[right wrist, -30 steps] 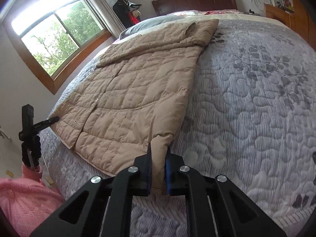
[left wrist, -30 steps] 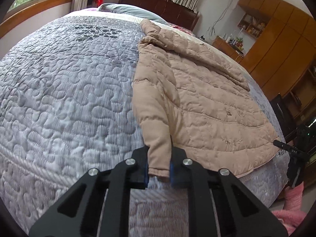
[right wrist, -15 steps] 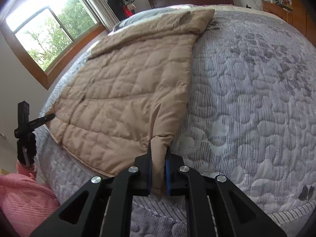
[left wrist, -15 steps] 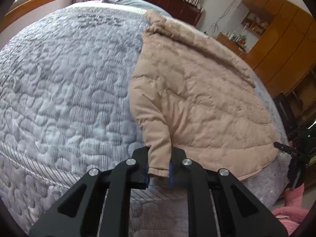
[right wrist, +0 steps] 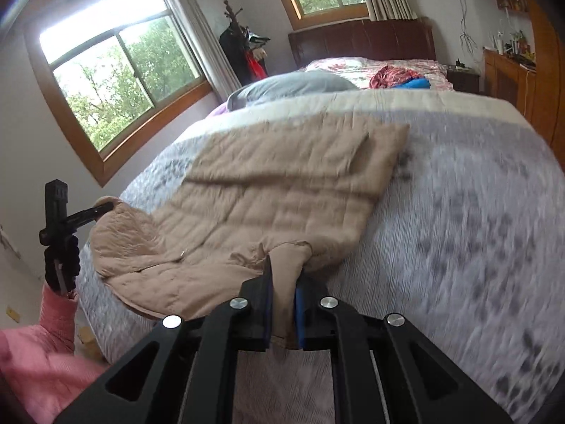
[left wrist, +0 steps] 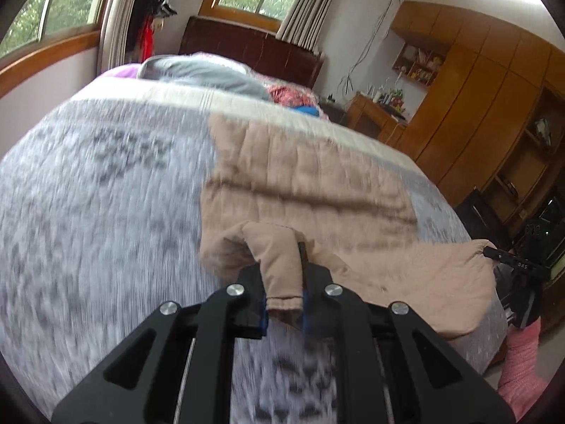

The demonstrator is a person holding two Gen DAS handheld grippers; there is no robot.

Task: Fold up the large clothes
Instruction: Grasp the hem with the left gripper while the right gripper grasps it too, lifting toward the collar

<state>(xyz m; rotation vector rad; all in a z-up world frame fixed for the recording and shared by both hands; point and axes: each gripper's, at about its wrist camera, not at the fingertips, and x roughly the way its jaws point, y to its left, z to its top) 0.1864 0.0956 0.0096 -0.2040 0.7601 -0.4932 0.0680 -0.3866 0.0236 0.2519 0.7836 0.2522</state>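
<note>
Both tongs have risen since a second ago. The left tongs [left wrist: 284, 295] and right tongs [right wrist: 281, 312] each pinch a cuff of the tan quilted coat [right wrist: 282, 190]. Beyond them it bunches, hem lifted off the bed [right wrist: 476, 219].

One coat [left wrist: 300, 183], two grippers, one bed [left wrist: 106, 212].

Daylight from windows [right wrist: 120, 81], panes blown out. Motion blur smears bedspread [left wrist: 106, 212]; gripper bodies sharp. Fisheye bends edges, dark vignette corners. Soft shadows under jacket [right wrist: 282, 190] folds.
</note>
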